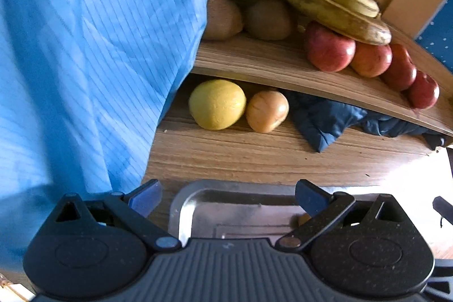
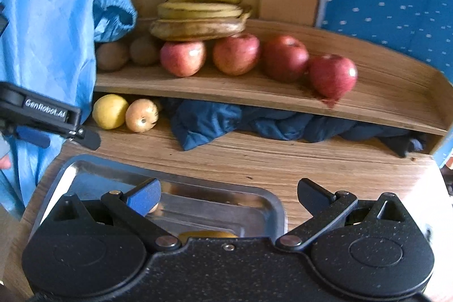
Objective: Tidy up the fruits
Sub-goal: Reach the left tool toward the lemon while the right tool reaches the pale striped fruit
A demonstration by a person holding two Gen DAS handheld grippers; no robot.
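Over the metal tray (image 2: 263,205), both the left gripper (image 1: 228,196) and right gripper (image 2: 228,196) are hanging wide open, empty. Apples (image 2: 236,54) are already sitting shelved; guessing the yellow fruit (image 2: 208,234) in the tray is getting grabbed next.

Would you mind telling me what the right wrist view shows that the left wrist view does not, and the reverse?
Only the right wrist view shows the left tool from outside, the right tool, and a yellow fruit in the metal tray. Only the left wrist view shows the left tool's open jaws from behind. Both share the bananas, four red apples, two kiwis, the dark blue cloth and the tray.
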